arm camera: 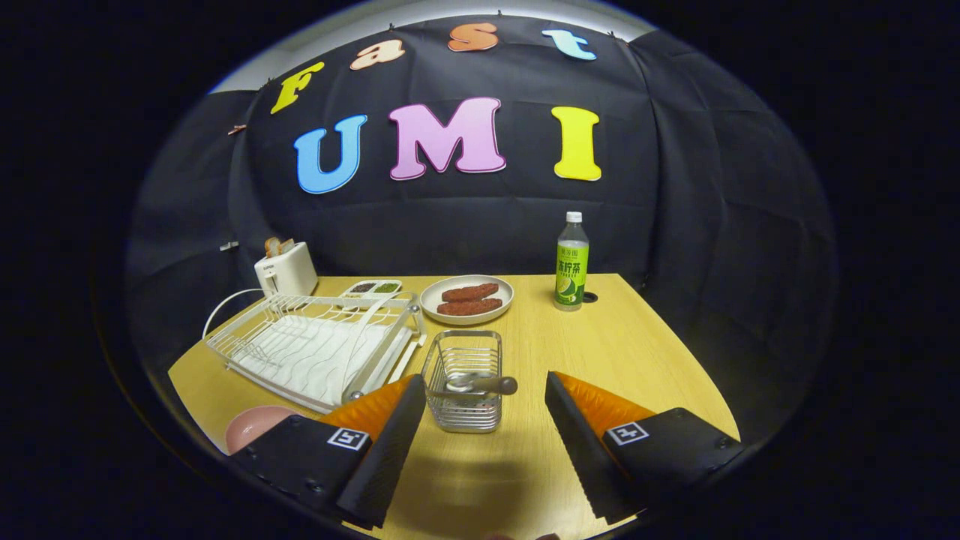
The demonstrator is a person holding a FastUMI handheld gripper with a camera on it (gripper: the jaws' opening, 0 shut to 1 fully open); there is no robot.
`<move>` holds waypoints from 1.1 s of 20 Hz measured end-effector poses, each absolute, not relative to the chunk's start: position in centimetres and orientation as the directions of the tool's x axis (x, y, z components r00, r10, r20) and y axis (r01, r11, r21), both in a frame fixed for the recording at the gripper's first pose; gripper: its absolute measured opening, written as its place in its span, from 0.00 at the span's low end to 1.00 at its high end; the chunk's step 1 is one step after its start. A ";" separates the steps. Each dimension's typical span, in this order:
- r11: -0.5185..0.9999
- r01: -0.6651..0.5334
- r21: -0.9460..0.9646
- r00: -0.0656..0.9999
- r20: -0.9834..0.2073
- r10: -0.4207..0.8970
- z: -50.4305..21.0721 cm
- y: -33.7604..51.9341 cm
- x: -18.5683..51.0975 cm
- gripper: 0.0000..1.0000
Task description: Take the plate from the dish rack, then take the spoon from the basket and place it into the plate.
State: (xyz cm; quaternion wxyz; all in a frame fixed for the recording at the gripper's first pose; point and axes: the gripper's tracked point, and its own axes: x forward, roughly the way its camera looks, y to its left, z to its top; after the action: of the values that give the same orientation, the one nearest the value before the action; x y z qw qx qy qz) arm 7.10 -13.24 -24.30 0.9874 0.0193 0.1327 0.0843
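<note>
gripper view, spoon ahead of parted claw

the gripper hangs wide open over the wooden table, holding nothing. between its fingers stands a wire basket with a spoon lying across its rim. a pink plate sits near left, just beside the white dish rack. farther off are a toaster, a dish of food and a bottle.
</note>
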 end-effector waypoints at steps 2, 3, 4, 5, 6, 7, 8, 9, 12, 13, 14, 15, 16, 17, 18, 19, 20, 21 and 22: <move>0.984 -0.168 0.060 0.957 -0.230 0.178 -24.7 -13.1 8.1 0.98; 0.982 -0.175 0.071 0.958 -0.217 0.187 -24.9 -12.8 8.6 0.98; 0.980 -0.180 0.085 0.959 -0.207 0.194 -25.2 -12.5 8.9 0.98; 0.979 -0.179 0.096 0.960 -0.200 0.196 -25.5 -12.4 9.3 0.98; 0.978 -0.182 0.105 0.960 -0.197 0.200 -26.0 -12.2 9.9 0.98; 0.977 -0.182 0.109 0.962 -0.188 0.200 -26.2 -12.1 10.2 0.93; 0.978 -0.179 0.108 0.965 -0.176 0.196 -26.2 -12.1 10.6 0.89; 0.977 -0.181 0.111 0.967 -0.163 0.198 -26.1 -12.1 11.0 0.84; 0.973 -0.199 0.118 0.969 -0.125 0.214 -25.6 -11.4 11.6 0.70; 0.972 -0.205 0.117 0.967 -0.131 0.219 -25.9 -11.3 11.8 0.69; 0.971 -0.211 0.115 0.964 -0.142 0.227 -26.4 -11.0 11.9 0.69; 0.970 -0.216 0.110 0.961 -0.150 0.231 -26.8 -10.8 11.9 0.69; 0.970 -0.219 0.102 0.961 -0.148 0.232 -26.9 -10.7 12.0 0.69; 0.975 -0.206 0.087 0.966 -0.139 0.216 -26.7 -11.0 12.3 0.70; 0.977 -0.197 0.079 0.970 -0.127 0.206 -26.4 -11.2 12.3 0.62; 0.980 -0.183 0.075 0.974 -0.123 0.191 -26.4 -11.5 12.4 0.54; 0.982 -0.173 0.074 0.976 -0.123 0.181 -26.4 -11.6 12.5 0.50; 0.984 -0.164 0.069 0.977 -0.124 0.171 -26.5 -11.8 12.6 0.43; 0.986 -0.158 0.062 0.979 -0.124 0.164 -26.4 -12.1 12.7 0.41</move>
State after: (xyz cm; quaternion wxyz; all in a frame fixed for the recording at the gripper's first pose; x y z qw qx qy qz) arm 12.71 -12.10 -26.45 0.9943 0.0261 0.0647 0.0810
